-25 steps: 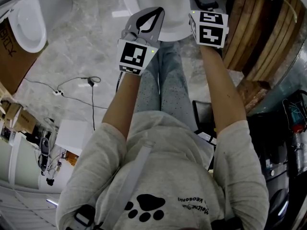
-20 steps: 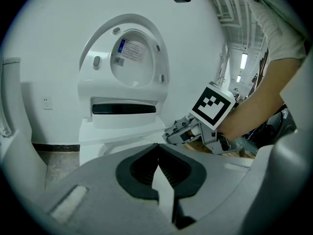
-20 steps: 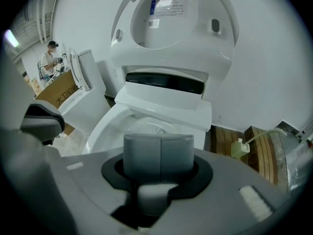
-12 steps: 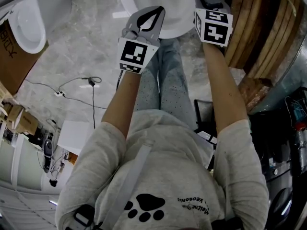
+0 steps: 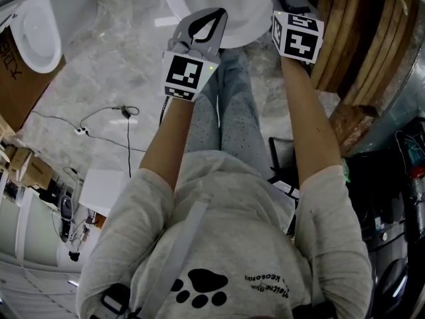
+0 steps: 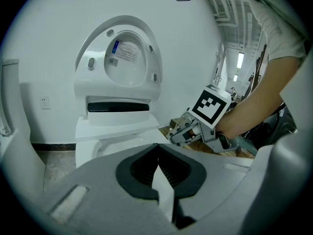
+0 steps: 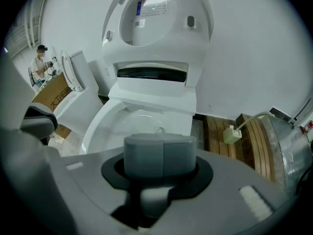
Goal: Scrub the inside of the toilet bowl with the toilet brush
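**Item 1, left gripper [image 6: 157, 155].** Your jaws meet at the tips with nothing between them; only a sliver of white porcelain shows through the slit below.

**Item 2, right gripper [image 7: 163, 153].** Your jaws are pressed together, the seam running down the middle, and they carry nothing.

**Item 3, toilet bowl [image 7: 91, 131].** It sits directly ahead of and below both grippers, open, with the lid [image 7: 156, 18] raised upright against the white wall. The inside looks clean and unoccupied.

**Item 4, toilet brush.** It appears in no view and is in neither gripper.

**Item 5, surroundings.** A second toilet [image 5: 34, 35] stands to your left beside a cardboard box [image 5: 12, 78]. Wooden slats [image 5: 345, 38] lie to your right, with a white plug [image 7: 231, 134] on its cord over them. A cable [image 5: 106, 115] trails over the marble floor [image 5: 119, 58].

**Step in hand.** Judged from this, scrubbing has not begun and you are only standing before the bowl. Your next move calls for finding the brush, parting one set of jaws, and closing them on its handle before reaching into the bowl.

**Change since one second ago.** Your right gripper has drifted slightly up and to the right. Your left has held its place, and the bowl's rim has slipped a little toward the top edge of the head view.
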`<control>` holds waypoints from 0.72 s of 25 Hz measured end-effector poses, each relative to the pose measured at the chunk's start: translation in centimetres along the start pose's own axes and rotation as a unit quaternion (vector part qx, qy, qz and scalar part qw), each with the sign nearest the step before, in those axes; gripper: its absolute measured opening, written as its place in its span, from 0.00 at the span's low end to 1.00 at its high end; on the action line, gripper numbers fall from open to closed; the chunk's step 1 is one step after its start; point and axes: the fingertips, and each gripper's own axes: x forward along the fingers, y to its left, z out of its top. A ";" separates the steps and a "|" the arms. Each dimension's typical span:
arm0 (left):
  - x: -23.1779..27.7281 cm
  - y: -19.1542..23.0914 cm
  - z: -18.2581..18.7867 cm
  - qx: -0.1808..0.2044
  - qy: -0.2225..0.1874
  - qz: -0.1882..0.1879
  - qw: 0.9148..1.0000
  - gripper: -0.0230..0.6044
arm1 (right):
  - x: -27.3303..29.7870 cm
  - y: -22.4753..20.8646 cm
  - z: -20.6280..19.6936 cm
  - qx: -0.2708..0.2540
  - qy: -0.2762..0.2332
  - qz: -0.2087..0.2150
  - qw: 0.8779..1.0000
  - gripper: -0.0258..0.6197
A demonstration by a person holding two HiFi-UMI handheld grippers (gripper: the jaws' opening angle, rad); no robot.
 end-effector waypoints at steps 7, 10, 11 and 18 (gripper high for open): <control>-1.2 -0.8 -0.6 -0.002 -0.001 0.005 1.000 0.02 | -0.9 0.0 -1.7 0.012 0.009 -0.006 1.000 0.28; -1.5 -1.0 -0.9 -0.002 -0.002 0.006 1.000 0.02 | -1.2 0.0 -2.3 0.013 0.012 -0.009 1.000 0.28; -1.6 -1.1 -1.0 -0.002 -0.002 0.006 1.000 0.02 | -1.2 0.1 -2.5 0.010 0.014 -0.009 1.000 0.28; -2.4 -1.7 -1.5 -0.001 -0.002 0.006 1.000 0.02 | -1.7 0.9 -4.3 0.012 0.026 -0.008 1.000 0.28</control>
